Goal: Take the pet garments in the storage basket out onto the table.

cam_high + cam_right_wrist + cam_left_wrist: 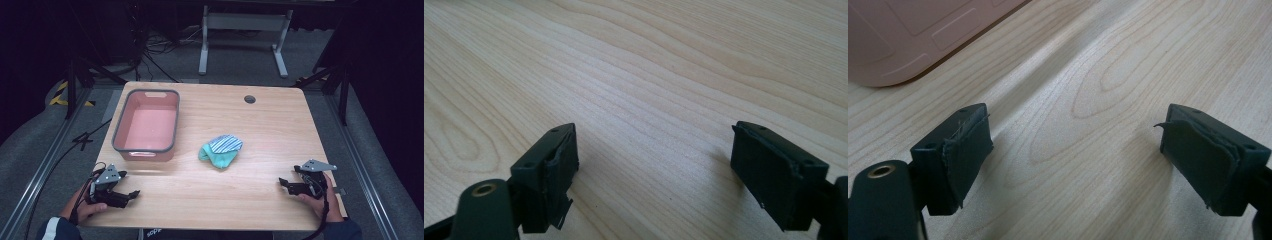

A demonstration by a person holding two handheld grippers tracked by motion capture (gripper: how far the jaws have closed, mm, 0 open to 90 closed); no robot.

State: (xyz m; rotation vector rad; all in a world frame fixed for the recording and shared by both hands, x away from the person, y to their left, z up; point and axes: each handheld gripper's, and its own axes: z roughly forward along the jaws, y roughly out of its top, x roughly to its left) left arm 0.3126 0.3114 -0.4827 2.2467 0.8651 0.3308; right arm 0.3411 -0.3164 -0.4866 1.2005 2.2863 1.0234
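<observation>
A pink tub with a grey rim (116,134) stands on the left half of the wooden table, and nothing lies inside it. A bundled teal sock with a blue-striped part (221,150) rests near the table's middle. My left gripper (131,196) lies low at the front left corner, held by a hand, its jaws wide apart over bare wood (1075,145). The tub's pink wall (903,40) shows at the upper left of the left gripper view. My right gripper (284,184) sits at the front right, also open, with only wood between its jaws (654,165).
A round cable hole (249,99) is set in the table's far right part. Metal rails run along both sides of the table, and a white frame stands on the floor beyond the far edge. Cables lie on the floor at the left.
</observation>
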